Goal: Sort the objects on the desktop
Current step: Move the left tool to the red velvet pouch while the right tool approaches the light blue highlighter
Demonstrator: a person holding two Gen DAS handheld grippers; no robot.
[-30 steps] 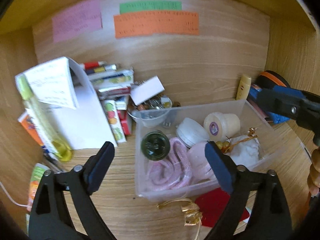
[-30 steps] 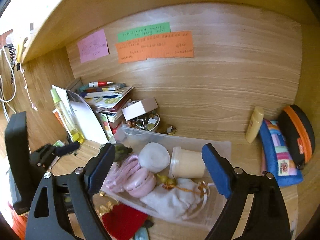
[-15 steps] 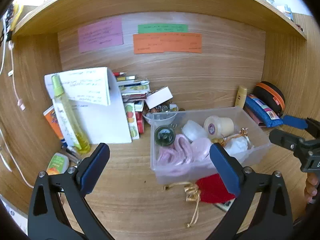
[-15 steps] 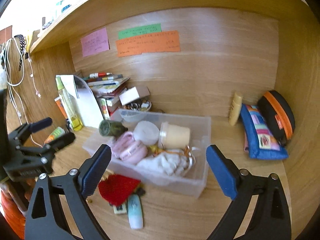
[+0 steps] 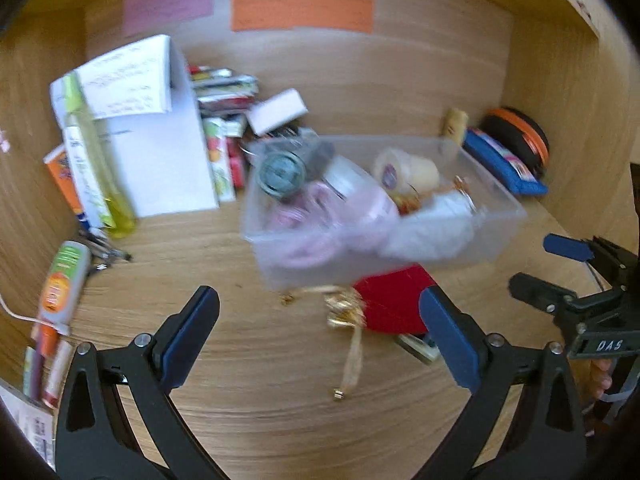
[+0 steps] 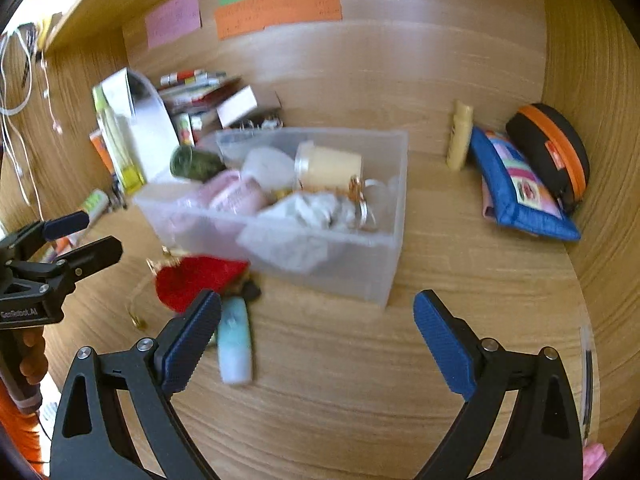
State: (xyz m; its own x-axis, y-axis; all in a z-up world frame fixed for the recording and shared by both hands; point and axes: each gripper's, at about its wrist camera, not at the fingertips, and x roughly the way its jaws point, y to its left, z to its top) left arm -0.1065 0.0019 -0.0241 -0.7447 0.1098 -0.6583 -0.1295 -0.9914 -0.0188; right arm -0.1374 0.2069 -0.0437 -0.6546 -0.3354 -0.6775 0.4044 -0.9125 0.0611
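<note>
A clear plastic box (image 5: 496, 236) (image 6: 372, 276) stands mid-desk, holding a green jar (image 5: 280, 174), pink items (image 6: 236, 194), a cream cup (image 6: 330, 162) and white cloth (image 6: 312, 208). In front of it lie a red pouch (image 5: 394, 300) (image 6: 192, 284) with gold ribbon (image 5: 352, 360) and a pale teal tube (image 6: 236, 344). My left gripper (image 5: 316, 340) is open and empty, above the desk before the box. My right gripper (image 6: 316, 336) is open and empty, near the tube and the box's front corner.
White paper stand (image 5: 160, 152), yellow-green bottle (image 5: 100, 168) and stacked books (image 5: 224, 88) at back left. Orange-green tube (image 5: 64, 280) at left. Blue pouch (image 6: 520, 188), black-orange case (image 6: 552, 148) and cream tube (image 6: 460, 140) at right. Wooden walls enclose the desk.
Both grippers have pulled back from the box, staying open. The red pouch, ribbon and teal tube in front of the box now sit closer to the fingers.
</note>
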